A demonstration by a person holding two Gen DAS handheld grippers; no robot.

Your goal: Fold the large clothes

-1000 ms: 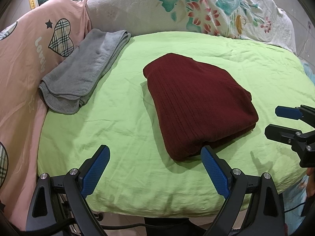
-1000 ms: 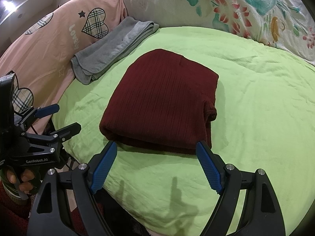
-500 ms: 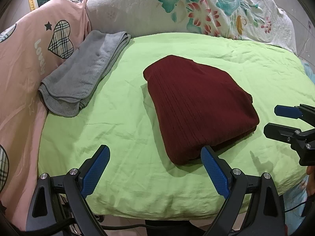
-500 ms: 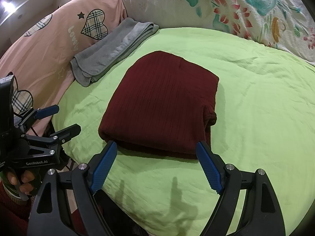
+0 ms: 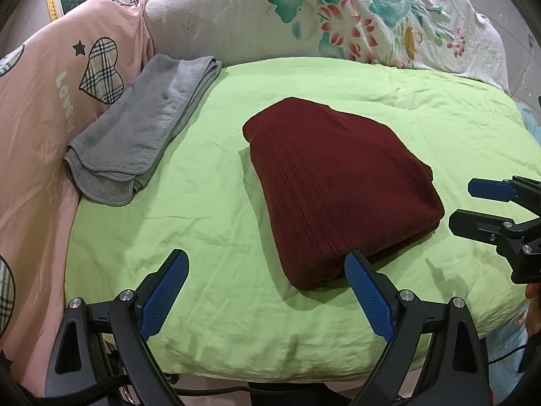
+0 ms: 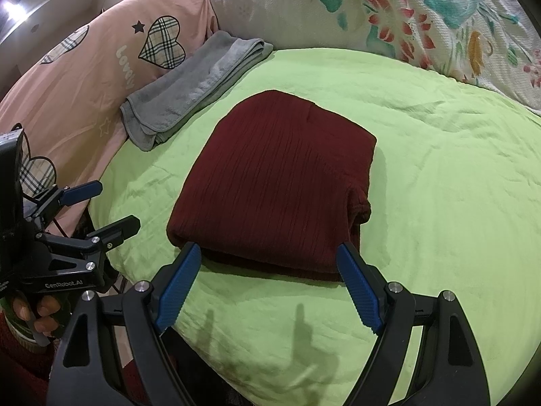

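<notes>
Backing off slightly: maroon sweater (image 5: pixel 341 189) sitting folded mid green sheet (image 5: pixel 216 237), sliding lower in my views. Left gripper (image 5: pixel 265 291) and right gripper (image 6: pixel 267 284) both gaping wide, empty (fold looking finished).

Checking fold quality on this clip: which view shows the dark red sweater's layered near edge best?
The right wrist view. The dark red sweater lies square to it, and its stacked layers show between the open right gripper fingers. The left wrist view shows the sweater at an angle, one corner behind a finger of the open left gripper.
</notes>
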